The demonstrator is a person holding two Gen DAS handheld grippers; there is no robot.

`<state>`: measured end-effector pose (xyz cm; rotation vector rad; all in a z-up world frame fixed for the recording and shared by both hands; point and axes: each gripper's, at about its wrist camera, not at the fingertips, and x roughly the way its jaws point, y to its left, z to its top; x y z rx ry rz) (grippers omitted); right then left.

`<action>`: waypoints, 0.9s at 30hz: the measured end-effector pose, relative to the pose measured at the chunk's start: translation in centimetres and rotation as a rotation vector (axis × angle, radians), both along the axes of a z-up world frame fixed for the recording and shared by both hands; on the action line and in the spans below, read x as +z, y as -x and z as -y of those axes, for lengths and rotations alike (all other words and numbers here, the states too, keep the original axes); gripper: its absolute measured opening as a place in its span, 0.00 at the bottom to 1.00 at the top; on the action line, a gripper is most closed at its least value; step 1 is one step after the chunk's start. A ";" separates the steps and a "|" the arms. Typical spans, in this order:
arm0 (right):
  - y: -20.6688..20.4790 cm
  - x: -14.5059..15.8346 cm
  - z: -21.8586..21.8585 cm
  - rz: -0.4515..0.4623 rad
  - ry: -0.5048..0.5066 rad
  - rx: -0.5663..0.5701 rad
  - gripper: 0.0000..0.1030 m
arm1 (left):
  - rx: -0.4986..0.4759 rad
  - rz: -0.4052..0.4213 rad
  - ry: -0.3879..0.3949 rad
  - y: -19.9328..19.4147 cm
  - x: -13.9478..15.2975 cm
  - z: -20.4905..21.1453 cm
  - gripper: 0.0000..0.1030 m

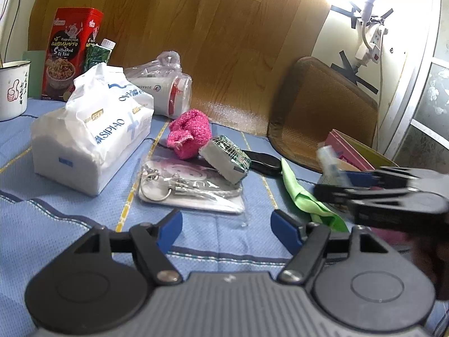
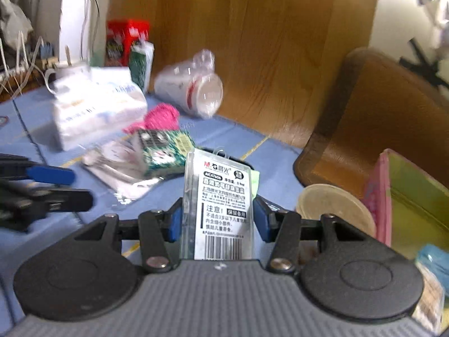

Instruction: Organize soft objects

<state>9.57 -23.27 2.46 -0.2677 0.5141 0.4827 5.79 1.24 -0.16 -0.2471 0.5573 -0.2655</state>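
Observation:
My right gripper (image 2: pixel 217 219) is shut on a clear plastic stationery case (image 2: pixel 219 205) with a printed label, held upright above the blue cloth. It also shows blurred in the left wrist view (image 1: pixel 336 174). My left gripper (image 1: pixel 226 230) is open and empty, low over the blue cloth. Ahead of it lie a pink knitted ball (image 1: pixel 189 133), a green cloth (image 1: pixel 306 196), a white tissue pack (image 1: pixel 89 134) and a clear bag with keyrings (image 1: pixel 190 185). The pink ball (image 2: pixel 161 118) and the tissue pack (image 2: pixel 95 106) show blurred in the right wrist view.
A small patterned box (image 1: pixel 227 156) leans by the pink ball, with a black object (image 1: pixel 263 161) behind it. A bagged paper cup (image 1: pixel 168 90), a red noodle box (image 1: pixel 70 50), a carton (image 1: pixel 98 53) and a white mug (image 1: pixel 12 90) stand at the back. An open pink box (image 2: pixel 404 196) and a round lid (image 2: pixel 334 207) are at right.

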 end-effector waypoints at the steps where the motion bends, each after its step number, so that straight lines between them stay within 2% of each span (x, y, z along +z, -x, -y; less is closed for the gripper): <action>1: 1.1 0.3 0.3 0.032 -0.016 -0.002 0.52 | -0.002 -0.001 -0.004 0.0 0.0 0.1 0.69; 4: 4.1 1.2 1.5 0.114 -0.076 -0.019 0.52 | -0.010 -0.008 -0.007 -0.1 0.0 0.2 0.69; 8: 6.3 0.9 2.4 0.050 -0.181 0.010 0.52 | -0.018 -0.026 0.011 -0.3 -0.1 -0.1 0.69; 12: 8.1 -1.2 1.3 -0.022 -0.148 0.060 0.52 | -0.014 -0.046 0.013 -0.6 -0.2 -0.2 0.69; 16: 8.8 -3.7 -0.5 -0.056 -0.072 0.077 0.50 | -0.020 -0.049 0.000 -0.2 -0.1 0.1 0.69; 17: 8.9 -4.2 -0.7 -0.041 -0.070 0.072 0.50 | -0.020 -0.051 -0.001 -0.2 -0.1 0.1 0.69; 23: 7.6 -4.2 0.7 -0.092 -0.154 0.055 0.50 | -0.022 -0.076 -0.005 0.4 0.1 1.0 0.69; 27: 7.7 -4.3 0.4 -0.090 -0.160 0.053 0.50 | -0.078 -0.090 -0.007 1.0 0.5 2.8 0.70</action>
